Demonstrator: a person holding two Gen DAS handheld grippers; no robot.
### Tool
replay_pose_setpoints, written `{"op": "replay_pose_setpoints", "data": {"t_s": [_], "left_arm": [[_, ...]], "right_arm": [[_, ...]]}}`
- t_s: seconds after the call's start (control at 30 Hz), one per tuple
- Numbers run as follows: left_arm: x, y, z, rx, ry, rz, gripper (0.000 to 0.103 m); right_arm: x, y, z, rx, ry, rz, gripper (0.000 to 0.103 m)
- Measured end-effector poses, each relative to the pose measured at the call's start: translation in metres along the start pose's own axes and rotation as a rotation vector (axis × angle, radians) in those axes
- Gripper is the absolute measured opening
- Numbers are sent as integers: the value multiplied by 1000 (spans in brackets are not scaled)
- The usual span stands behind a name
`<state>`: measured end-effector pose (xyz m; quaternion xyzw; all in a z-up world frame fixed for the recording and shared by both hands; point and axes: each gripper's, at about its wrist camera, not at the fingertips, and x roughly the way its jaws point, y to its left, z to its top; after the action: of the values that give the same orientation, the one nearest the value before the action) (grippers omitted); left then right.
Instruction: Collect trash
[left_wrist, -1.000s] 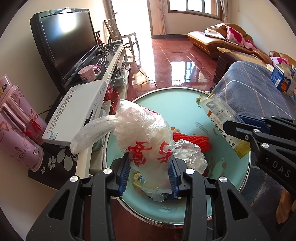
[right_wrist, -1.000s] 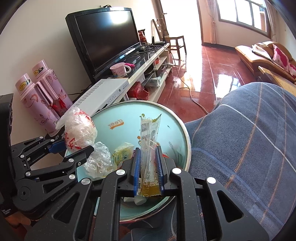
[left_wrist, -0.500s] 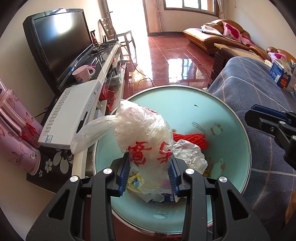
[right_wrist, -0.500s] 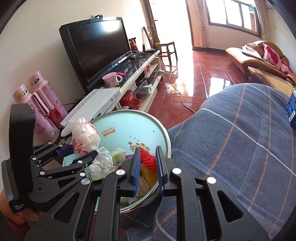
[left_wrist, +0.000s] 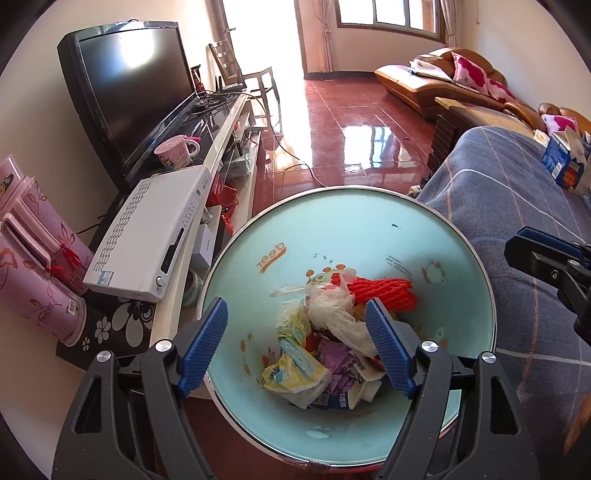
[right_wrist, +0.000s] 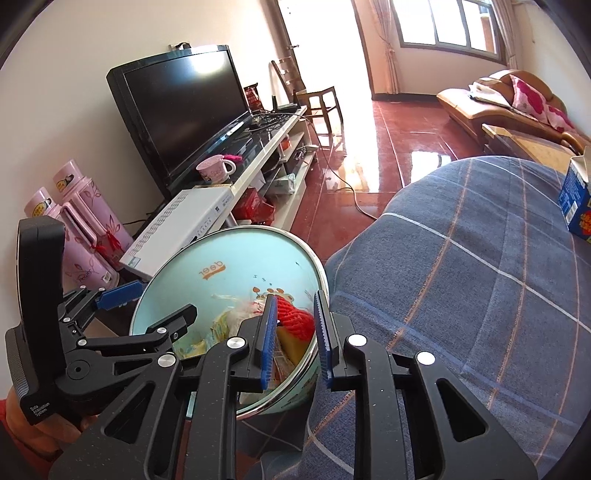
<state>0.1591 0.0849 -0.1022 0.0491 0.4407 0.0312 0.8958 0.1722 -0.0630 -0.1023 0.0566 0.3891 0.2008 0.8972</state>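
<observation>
White plastic bag (left_wrist: 334, 314) now lies in the light-blue bin (left_wrist: 354, 229) on the trash pile beside the red foam net (left_wrist: 384, 291); half a second ago my left gripper (left_wrist: 295, 347) clamped it. I read that gripper wide open, empty; right gripper (right_wrist: 295, 339) slightly parted, empty. Nearby: two pink flasks (right_wrist: 88, 229), one mug (left_wrist: 177, 151), one TV (left_wrist: 136, 85).

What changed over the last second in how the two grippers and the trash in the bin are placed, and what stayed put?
The left gripper opened and let go of the white plastic bag, which dropped into the pale blue bin. The right gripper released its wrapper into the bin, drew back and is empty. The bin, red mesh and furniture stayed.
</observation>
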Motion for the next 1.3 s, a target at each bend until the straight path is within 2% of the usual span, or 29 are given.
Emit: {"op": "replay_pose_setpoints", "data": {"t_s": [0.1,0.23,0.37,0.9,1.03,1.3], "left_arm": [[-4,3,-5,-24,4,11,76],[-11,10,-15,-70,19,11,76],[-22,13,-26,-95,15,31,76],[-76,23,-55,-157,-38,71,82],[-97,25,-52,-179,-85,69,88],[-134,21,-44,-187,-163,60,91]], "right_arm": [[0,3,-3,5,7,9,26],[-3,10,-7,7,12,17,38],[-13,14,-11,38,-12,14,63],[-64,30,-30,36,-73,-19,64],[-82,33,-33,18,-100,-30,64],[-116,40,-30,11,-174,-44,69]]}}
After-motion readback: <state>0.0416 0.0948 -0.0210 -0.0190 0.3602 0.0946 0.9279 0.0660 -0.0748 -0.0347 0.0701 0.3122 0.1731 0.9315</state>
